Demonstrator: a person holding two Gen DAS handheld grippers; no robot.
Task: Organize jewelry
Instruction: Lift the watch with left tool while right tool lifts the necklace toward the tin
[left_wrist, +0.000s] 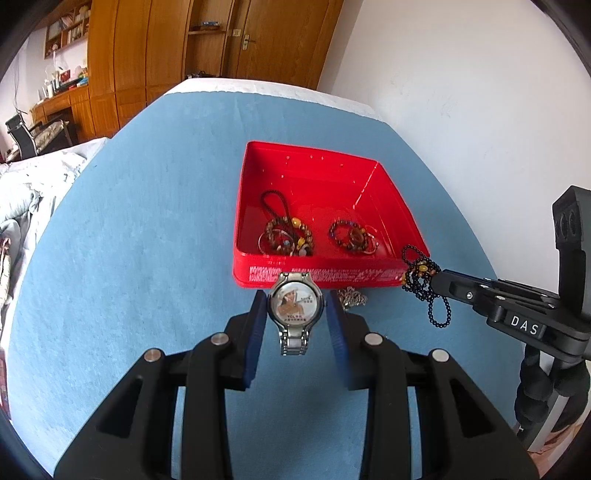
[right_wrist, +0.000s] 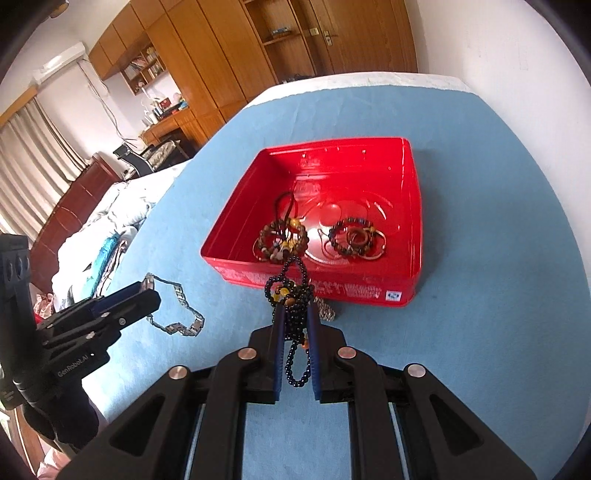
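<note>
A silver wristwatch (left_wrist: 295, 306) with a picture on its dial is pinched by its case between the blue pads of my left gripper (left_wrist: 297, 299), just in front of the red box (left_wrist: 314, 275). Seen from the right wrist, its metal band (right_wrist: 177, 310) hangs from the left gripper (right_wrist: 147, 293) over the blue cloth. My right gripper (right_wrist: 295, 314) is shut on a dark bead necklace (right_wrist: 291, 295) with amber beads, whose loops dangle at the box's near wall (right_wrist: 332, 288). From the left wrist, the right gripper (left_wrist: 439, 277) and necklace (left_wrist: 424, 284) sit at the box's right corner.
Inside the box lie a brown bead bracelet with a black cord (left_wrist: 286, 236) and a second bead bracelet with rings (left_wrist: 352, 236). A small silver chain heap (right_wrist: 327, 310) lies on the blue cloth (left_wrist: 147, 221) before the box. Bedding is left, a white wall right.
</note>
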